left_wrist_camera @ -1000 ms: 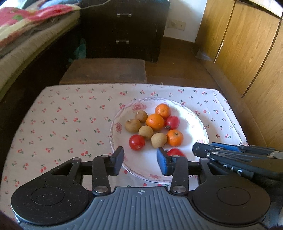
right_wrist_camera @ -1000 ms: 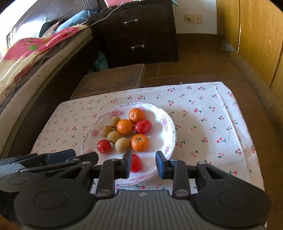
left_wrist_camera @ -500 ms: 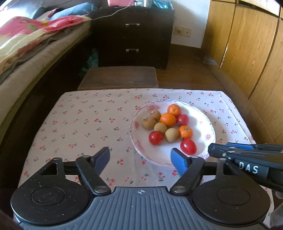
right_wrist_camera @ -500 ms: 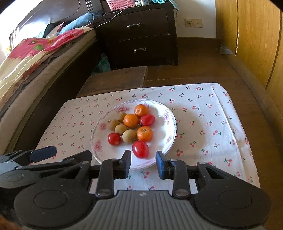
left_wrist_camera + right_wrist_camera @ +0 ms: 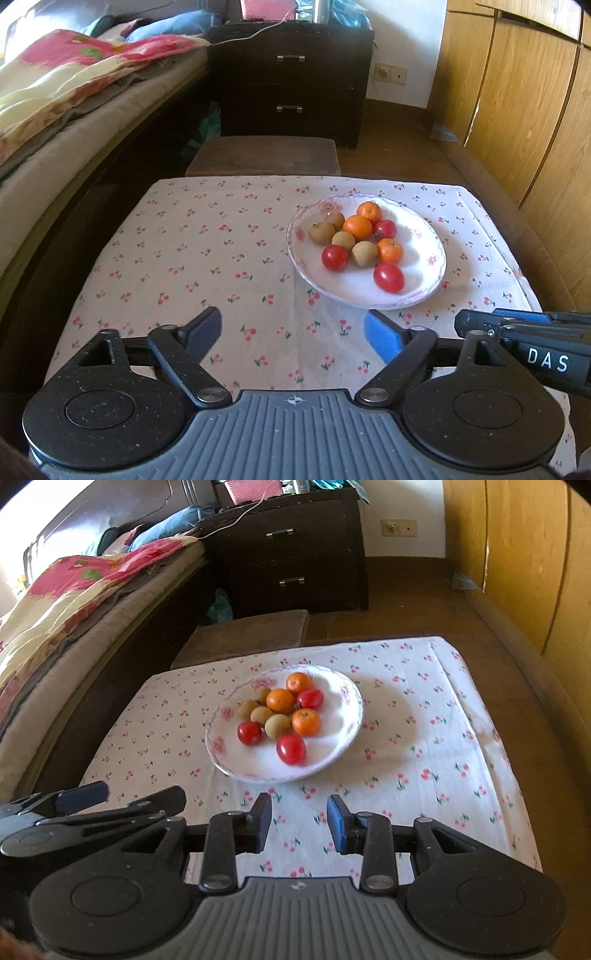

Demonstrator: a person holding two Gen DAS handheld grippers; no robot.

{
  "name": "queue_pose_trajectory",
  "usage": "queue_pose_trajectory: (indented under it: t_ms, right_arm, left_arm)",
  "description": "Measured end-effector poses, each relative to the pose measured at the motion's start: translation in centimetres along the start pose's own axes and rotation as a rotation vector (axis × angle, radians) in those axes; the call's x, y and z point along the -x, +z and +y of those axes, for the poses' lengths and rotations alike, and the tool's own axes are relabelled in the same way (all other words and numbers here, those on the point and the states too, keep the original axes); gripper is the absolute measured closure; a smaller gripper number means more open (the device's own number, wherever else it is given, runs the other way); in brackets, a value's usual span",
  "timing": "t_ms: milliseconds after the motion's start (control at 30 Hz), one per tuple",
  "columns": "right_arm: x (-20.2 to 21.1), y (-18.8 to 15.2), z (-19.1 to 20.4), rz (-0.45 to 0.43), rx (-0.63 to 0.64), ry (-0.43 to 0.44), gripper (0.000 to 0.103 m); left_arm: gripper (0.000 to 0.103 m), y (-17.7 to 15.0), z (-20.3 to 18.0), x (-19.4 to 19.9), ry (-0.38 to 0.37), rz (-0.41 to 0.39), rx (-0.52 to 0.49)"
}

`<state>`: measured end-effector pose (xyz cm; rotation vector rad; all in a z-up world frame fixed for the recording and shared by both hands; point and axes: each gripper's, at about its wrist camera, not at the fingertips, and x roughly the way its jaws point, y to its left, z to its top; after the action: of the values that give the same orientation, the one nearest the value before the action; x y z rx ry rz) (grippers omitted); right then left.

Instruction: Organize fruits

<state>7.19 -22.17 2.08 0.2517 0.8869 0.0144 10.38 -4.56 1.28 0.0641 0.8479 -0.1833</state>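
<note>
A white flowered plate (image 5: 424, 291) (image 5: 343, 746) on the cherry-print tablecloth holds three oranges (image 5: 357, 227) (image 5: 280, 700), three red tomatoes (image 5: 388, 277) (image 5: 291, 748) and several brown round fruits (image 5: 364, 253) (image 5: 277, 725). My left gripper (image 5: 293, 336) is wide open and empty, pulled back over the cloth in front of the plate. My right gripper (image 5: 299, 821) is open and empty, also short of the plate's near rim. The right gripper also shows side-on at the right edge of the left wrist view (image 5: 517, 325).
The cloth-covered table (image 5: 207, 251) stands beside a bed (image 5: 55, 122) on the left. A dark wooden stool (image 5: 262, 155) and a dark drawer chest (image 5: 291, 81) stand behind the table. Wooden wardrobe doors (image 5: 517, 110) line the right side.
Both grippers have drawn back from the plate. The left gripper's jaws opened wider. A tomato that lay near the left fingertips now rests on the plate's near side.
</note>
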Motion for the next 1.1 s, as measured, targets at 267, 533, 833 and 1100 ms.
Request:
queue_pose_trajectory:
  t_ms: [267, 533, 833, 1100]
  right_arm:
    - [1.7, -1.8, 0.1, -0.007, -0.004, 0.004, 0.065]
    - [3.7, -3.9, 0.4, -0.014, 0.0, 0.018, 0.065]
    - [5.2, -5.9, 0.8, -0.012, 0.01, 0.021, 0.065]
    - [6.0, -7.1, 1.2, -0.012, 0.021, 0.025, 0.065]
  left_arm:
    - [0.0, -1.8, -0.1, 2.2, 0.038, -0.028, -0.014]
    - [0.0, -3.5, 0.2, 4.2, 0.027, -0.039, -0.007]
    - [0.0, -5.3, 0.0, 6.0, 0.04, -0.052, -0.035]
    - [0.0, -6.5, -0.2, 7.3, 0.063, -0.061, -0.059]
